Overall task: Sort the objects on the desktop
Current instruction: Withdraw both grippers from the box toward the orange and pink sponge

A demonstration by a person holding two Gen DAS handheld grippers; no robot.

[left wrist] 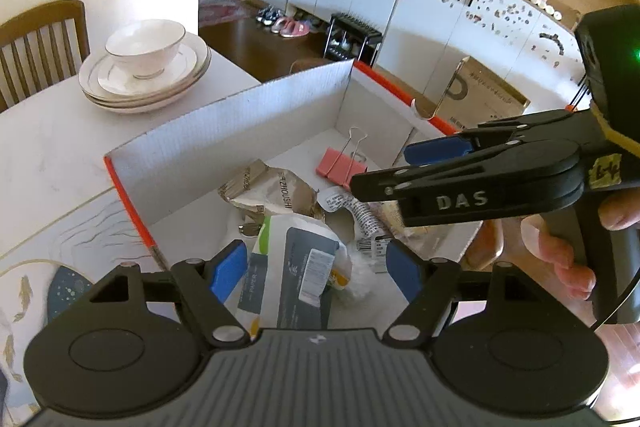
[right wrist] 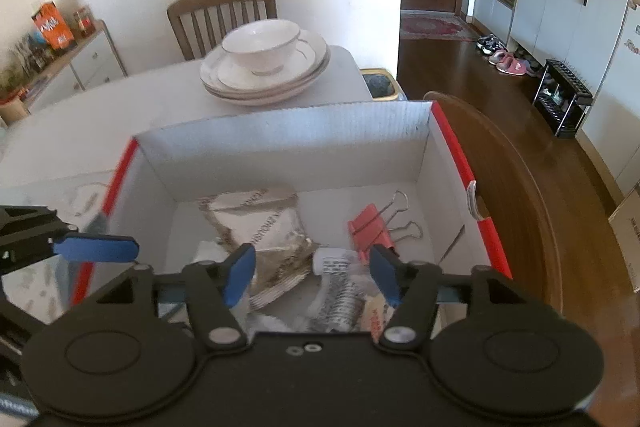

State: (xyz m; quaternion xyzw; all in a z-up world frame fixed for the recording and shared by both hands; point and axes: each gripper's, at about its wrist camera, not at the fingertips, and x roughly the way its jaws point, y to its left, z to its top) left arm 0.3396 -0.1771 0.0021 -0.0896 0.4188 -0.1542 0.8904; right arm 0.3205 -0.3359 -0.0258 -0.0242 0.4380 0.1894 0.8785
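Here, at the far left of the white table (right wrist: 80,115), a wooden chair (right wrist: 222,15) stands against the wall, and just to its right a white bowl (right wrist: 261,45) sits on a stack of plates (right wrist: 266,79). Nearer, an open cardboard box (right wrist: 280,147) with red edges rests on the table, and both grippers hover over its near side. The left gripper (left wrist: 318,269) has its blue pads spread apart, holding nothing, above a tissue packet (left wrist: 298,271) that lies at the near left of the box floor. Beyond the packet a crumpled brown-and-white wrapper (right wrist: 260,227) lies in the middle of the box, with a printed white label strip (right wrist: 340,287) just to its right. The right gripper (right wrist: 312,271) is likewise spread wide and empty, poised over the wrapper and the strip. Farther right on the box floor a pink binder clip (right wrist: 370,229) lies with its wire handles pointing toward the far right corner. Outside the box on the right is a dark wooden floor (right wrist: 460,67), with shoes (right wrist: 504,57) lined up by white cabinets (right wrist: 560,7).
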